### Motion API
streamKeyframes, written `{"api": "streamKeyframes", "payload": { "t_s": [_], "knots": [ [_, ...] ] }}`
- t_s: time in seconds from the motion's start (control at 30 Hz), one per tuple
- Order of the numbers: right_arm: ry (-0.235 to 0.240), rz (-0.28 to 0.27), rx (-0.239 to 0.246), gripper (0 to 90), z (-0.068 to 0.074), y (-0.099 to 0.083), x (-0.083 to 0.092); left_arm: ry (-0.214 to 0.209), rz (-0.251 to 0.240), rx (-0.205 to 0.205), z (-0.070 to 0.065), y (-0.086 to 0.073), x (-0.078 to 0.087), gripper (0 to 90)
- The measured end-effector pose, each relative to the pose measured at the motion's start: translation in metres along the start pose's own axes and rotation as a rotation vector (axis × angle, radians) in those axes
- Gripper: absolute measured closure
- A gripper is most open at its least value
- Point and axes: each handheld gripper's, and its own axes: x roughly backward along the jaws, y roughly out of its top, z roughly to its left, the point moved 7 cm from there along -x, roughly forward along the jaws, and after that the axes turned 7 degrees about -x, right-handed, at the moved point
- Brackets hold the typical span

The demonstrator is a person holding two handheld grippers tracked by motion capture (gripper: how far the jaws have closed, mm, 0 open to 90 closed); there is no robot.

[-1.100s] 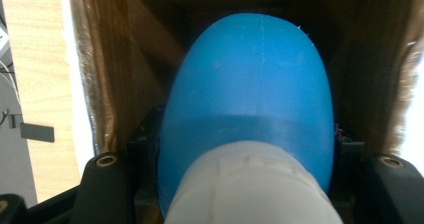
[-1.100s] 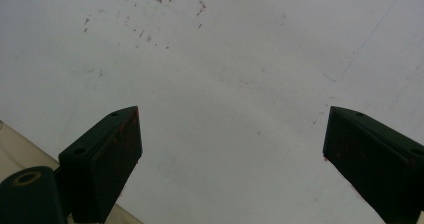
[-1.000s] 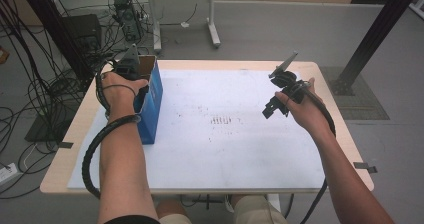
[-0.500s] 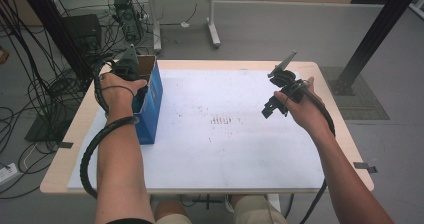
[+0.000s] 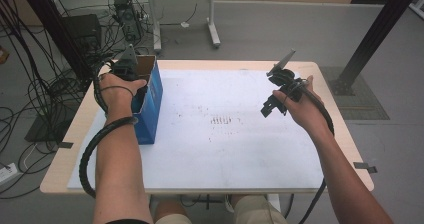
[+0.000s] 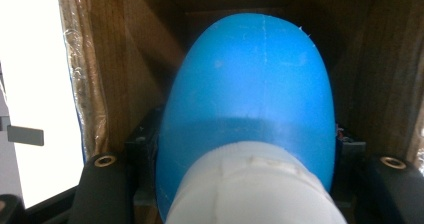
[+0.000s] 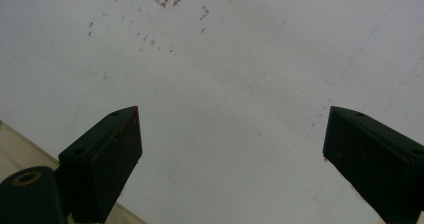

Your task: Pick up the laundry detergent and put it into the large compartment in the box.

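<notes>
A tall blue cardboard box [image 5: 151, 101] stands open at the table's left edge. My left gripper [image 5: 128, 69] reaches down into it from above. In the left gripper view its jaws [image 6: 247, 151] are shut on a smooth, rounded blue object with a white end [image 6: 250, 84], and the brown inner walls of the box [image 6: 125, 49] surround it. My right gripper [image 5: 273, 106] hovers over the right part of the white sheet [image 5: 225, 154]. It is open [image 7: 232, 144], with nothing between its fingers [image 7: 107, 154].
The white sheet covers most of a light wooden table [image 5: 57, 181] and has a patch of small brown marks [image 5: 220, 120] at its middle. Cables and equipment [image 5: 85, 31] crowd the floor beyond the left side. A black post [image 5: 372, 39] stands at the far right.
</notes>
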Motion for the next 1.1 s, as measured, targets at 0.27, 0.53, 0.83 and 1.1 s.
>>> {"api": "streamKeyframes", "payload": {
  "t_s": [0.27, 0.53, 0.83, 1.1],
  "knots": [
    [-0.006, -0.005, 0.001, 8.8, 0.0002, -0.0002, 0.0032, -0.003, 0.003, 0.000, -0.0009, 0.0005, -0.0002, 36.1],
    [-0.007, -0.006, -0.002, 8.8, -0.0003, -0.0006, 0.0035, -0.005, 0.003, -0.003, -0.0015, 0.0011, -0.0010, 36.1],
    [-0.007, -0.010, -0.002, 8.8, -0.0013, -0.0011, 0.0041, -0.007, 0.001, -0.006, -0.0018, 0.0008, -0.0014, 36.2],
    [-0.010, -0.014, -0.007, 8.8, -0.0020, -0.0015, 0.0062, -0.009, 0.000, -0.006, -0.0013, 0.0010, -0.0014, 36.2]
  ]
}}
